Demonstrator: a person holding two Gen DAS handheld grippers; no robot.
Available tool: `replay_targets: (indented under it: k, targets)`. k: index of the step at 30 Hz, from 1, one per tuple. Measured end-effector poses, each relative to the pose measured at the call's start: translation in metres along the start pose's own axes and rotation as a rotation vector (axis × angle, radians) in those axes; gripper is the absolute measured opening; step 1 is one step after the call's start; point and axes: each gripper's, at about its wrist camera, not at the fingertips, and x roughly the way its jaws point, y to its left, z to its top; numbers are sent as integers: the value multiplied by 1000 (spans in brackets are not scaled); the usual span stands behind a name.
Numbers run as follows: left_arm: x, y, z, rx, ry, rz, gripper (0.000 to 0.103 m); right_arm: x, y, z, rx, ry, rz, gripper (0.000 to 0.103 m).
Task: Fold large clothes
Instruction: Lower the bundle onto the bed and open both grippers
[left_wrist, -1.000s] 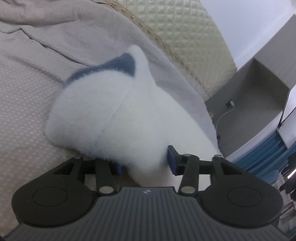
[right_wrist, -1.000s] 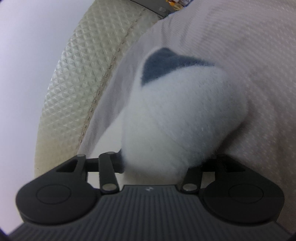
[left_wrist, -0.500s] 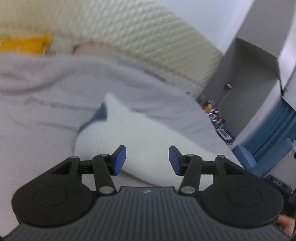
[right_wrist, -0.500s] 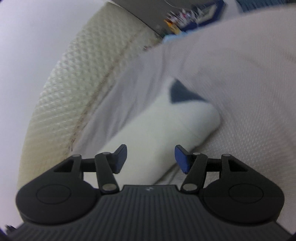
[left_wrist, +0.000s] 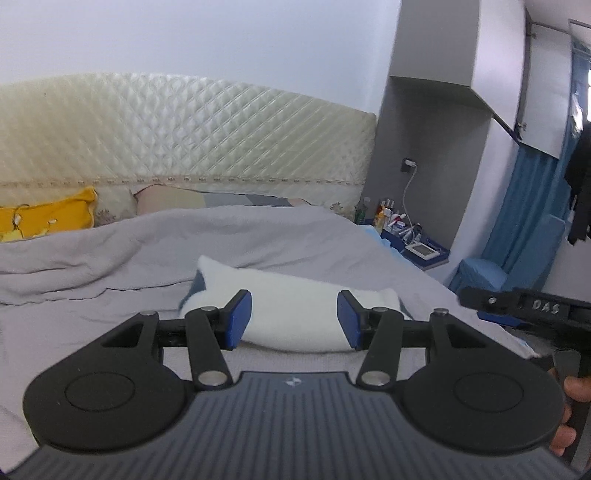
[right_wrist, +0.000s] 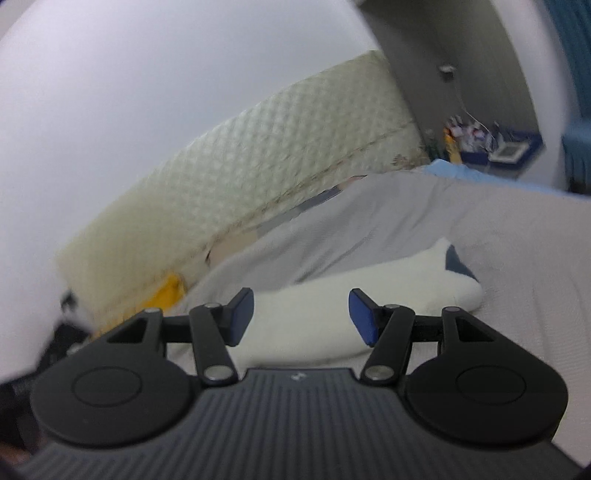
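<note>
The folded white fleece garment with a dark blue patch (left_wrist: 295, 314) lies on the grey bedspread (left_wrist: 110, 258), twelve o'clock of both spread, empty tongs: left gripper (left_wrist: 294, 319), right gripper (right_wrist: 301, 317).

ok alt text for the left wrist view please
A folded white fleece garment lies on a grey bedspread, seen between the open blue-padded fingers of the left gripper. Behind stands a quilted cream headboard.

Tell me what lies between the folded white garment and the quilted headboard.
In the left wrist view, rumpled grey bedspread fills the stretch from the white garment towards the headboard, with pillows against the headboard.
</note>
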Motion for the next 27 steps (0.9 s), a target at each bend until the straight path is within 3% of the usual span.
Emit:
replay_targets:
  k: [7, 13, 27]
  targets:
    - [-69, -17, -32, 57, 2, 16, 57, -58, 41, -32, -174, 1, 22, 61]
    - [-104, -21, -67, 72, 1, -8, 57, -86, 48, -63, -227, 3, 34, 61]
    - [-87, -8, -116, 105, 8, 22, 57, -87, 40, -119, -309, -30, -17, 61]
